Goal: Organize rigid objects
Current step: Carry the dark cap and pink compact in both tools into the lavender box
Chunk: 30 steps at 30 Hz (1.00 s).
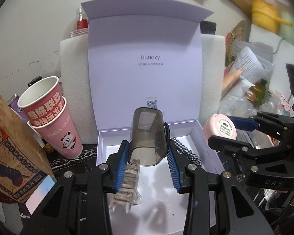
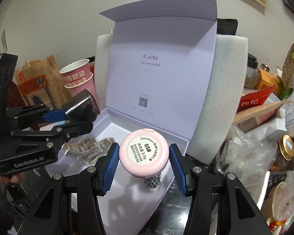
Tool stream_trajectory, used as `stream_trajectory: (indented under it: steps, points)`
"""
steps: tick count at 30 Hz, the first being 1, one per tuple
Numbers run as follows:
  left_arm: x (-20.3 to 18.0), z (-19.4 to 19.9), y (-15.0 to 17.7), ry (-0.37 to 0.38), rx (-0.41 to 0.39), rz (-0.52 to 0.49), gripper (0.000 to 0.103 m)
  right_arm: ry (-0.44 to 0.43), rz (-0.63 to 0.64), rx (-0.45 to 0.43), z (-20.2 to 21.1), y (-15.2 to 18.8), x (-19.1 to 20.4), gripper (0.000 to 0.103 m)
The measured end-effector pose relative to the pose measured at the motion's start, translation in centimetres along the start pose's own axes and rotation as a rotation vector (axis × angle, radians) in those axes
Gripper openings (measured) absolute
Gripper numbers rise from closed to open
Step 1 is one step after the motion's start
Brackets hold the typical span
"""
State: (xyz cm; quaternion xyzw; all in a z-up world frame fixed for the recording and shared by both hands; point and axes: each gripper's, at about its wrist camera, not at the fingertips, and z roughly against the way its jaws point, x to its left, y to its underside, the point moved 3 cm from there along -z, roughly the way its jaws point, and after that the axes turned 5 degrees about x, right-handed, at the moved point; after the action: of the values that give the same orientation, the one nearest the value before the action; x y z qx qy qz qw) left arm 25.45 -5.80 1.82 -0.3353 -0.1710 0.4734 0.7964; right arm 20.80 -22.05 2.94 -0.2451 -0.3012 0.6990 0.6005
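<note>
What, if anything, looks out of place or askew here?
Nothing looks spilled or damaged. The left claw holds a smoky cap and the right claw a pink compact, both over the open box. Clutter crowds the surrounding surface.

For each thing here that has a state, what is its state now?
Left gripper: shut on grey cap.
Grey cap: held above the box.
Right gripper: shut on pink compact.
Pink compact: closed, label facing camera.
Box: open, lid upright.
Paper cups: stacked, top one empty.
</note>
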Motion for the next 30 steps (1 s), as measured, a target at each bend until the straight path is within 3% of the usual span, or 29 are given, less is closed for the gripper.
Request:
stream_trajectory:
  steps: [13,30]
  points:
    - [0.5,-3.4,-0.4,-0.003,0.04,-0.036,0.039,-0.009,-0.046,0.044,-4.7,-0.5,-1.0,0.051]
    - [0.2,-7.9,0.6,0.012,0.162,-0.082,0.039,-0.002,-0.049,0.12,-9.1,0.2,-0.9,0.051]
